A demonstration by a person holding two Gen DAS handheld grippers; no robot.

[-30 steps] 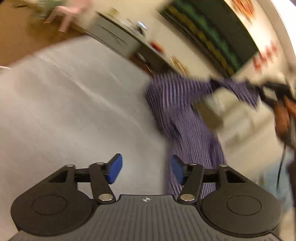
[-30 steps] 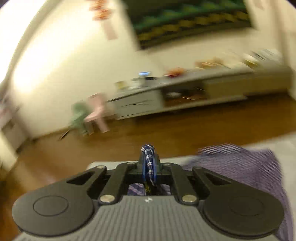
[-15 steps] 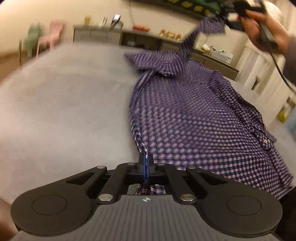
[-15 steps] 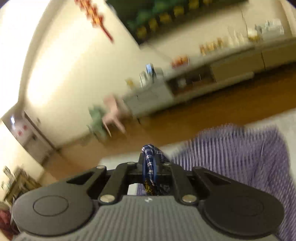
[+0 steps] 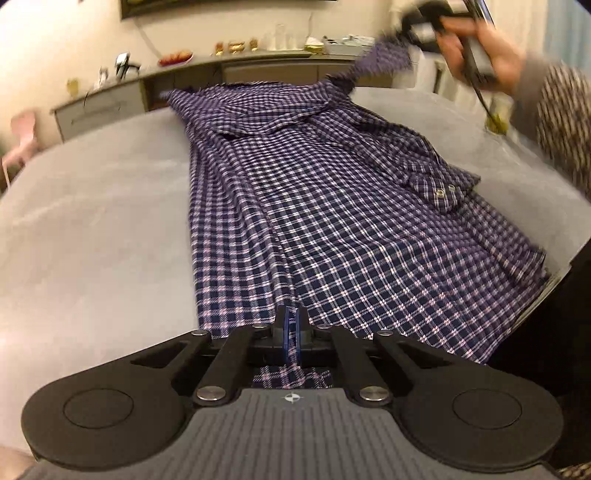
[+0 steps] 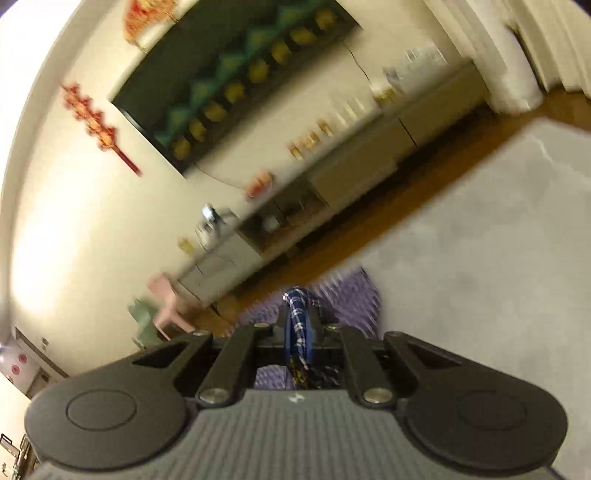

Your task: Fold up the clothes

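Note:
A navy and pink checked shirt (image 5: pixel 314 206) lies stretched out along a grey bed cover (image 5: pixel 92 229). My left gripper (image 5: pixel 291 325) is shut on the shirt's near hem. A cuffed sleeve (image 5: pixel 439 188) lies folded over the right side. My right gripper (image 5: pixel 424 22), blurred at the top right, holds the far collar end raised above the bed. In the right wrist view my right gripper (image 6: pixel 299 317) is shut on a bunch of the shirt's fabric (image 6: pixel 347 295), which hangs blurred below it.
A low sideboard (image 5: pixel 229 74) with small items stands along the far wall, with a pink chair (image 5: pixel 22 136) at the left. The bed's right edge (image 5: pixel 554 280) is close to the shirt. The wooden floor (image 6: pixel 406 214) lies beyond the bed.
My left gripper closed on the shirt's near hem and pulled it toward me. The shirt now lies stretched flat. My right gripper stayed shut on the far end and tilted.

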